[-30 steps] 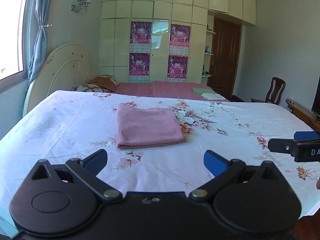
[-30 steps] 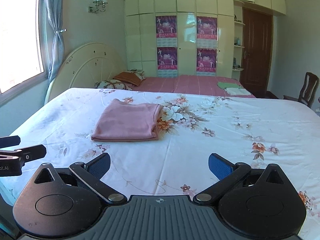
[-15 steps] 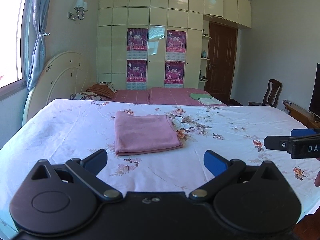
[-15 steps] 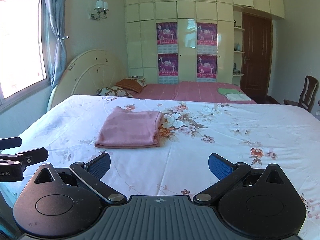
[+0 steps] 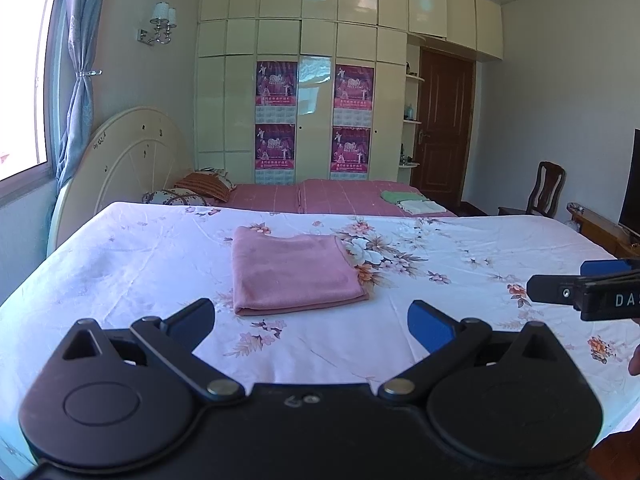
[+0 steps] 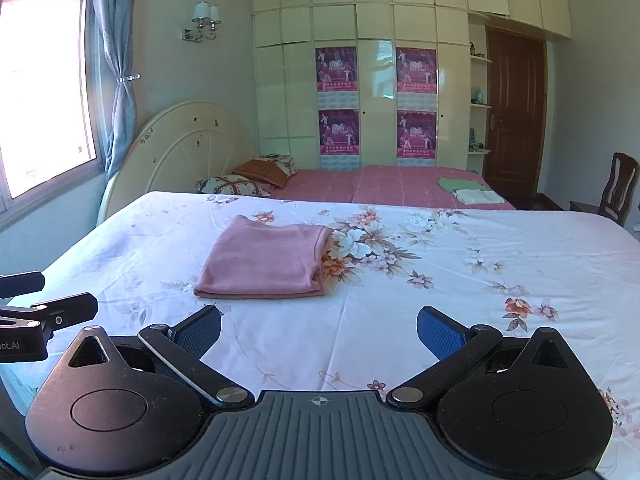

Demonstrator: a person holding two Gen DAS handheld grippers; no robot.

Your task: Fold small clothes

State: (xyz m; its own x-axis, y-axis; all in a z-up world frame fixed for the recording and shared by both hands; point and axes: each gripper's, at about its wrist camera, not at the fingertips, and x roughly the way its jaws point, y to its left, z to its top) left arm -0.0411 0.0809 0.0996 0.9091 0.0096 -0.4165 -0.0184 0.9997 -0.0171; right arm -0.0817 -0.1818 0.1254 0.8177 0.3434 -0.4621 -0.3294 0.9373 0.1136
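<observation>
A pink garment (image 5: 294, 274) lies folded into a flat rectangle on the white floral bedsheet (image 5: 120, 264); it also shows in the right wrist view (image 6: 266, 260). My left gripper (image 5: 311, 322) is open and empty, held above the bed's near edge, short of the garment. My right gripper (image 6: 319, 328) is open and empty too, level with it on the right. The right gripper's tip shows at the right edge of the left wrist view (image 5: 580, 294), and the left gripper's tip at the left edge of the right wrist view (image 6: 44, 316).
A second bed with a pink cover (image 5: 340, 198) stands behind, bearing pillows (image 5: 204, 184) and folded green and white cloths (image 5: 412, 202). A cream headboard (image 5: 132, 168) and window are at left. A wardrobe, brown door, wooden chair (image 5: 546, 194) and TV stand beyond.
Both grippers have tilted upward and drawn back a little, so the room shows higher and the garment sits lower in view. The garment has not moved. Both stay open.
</observation>
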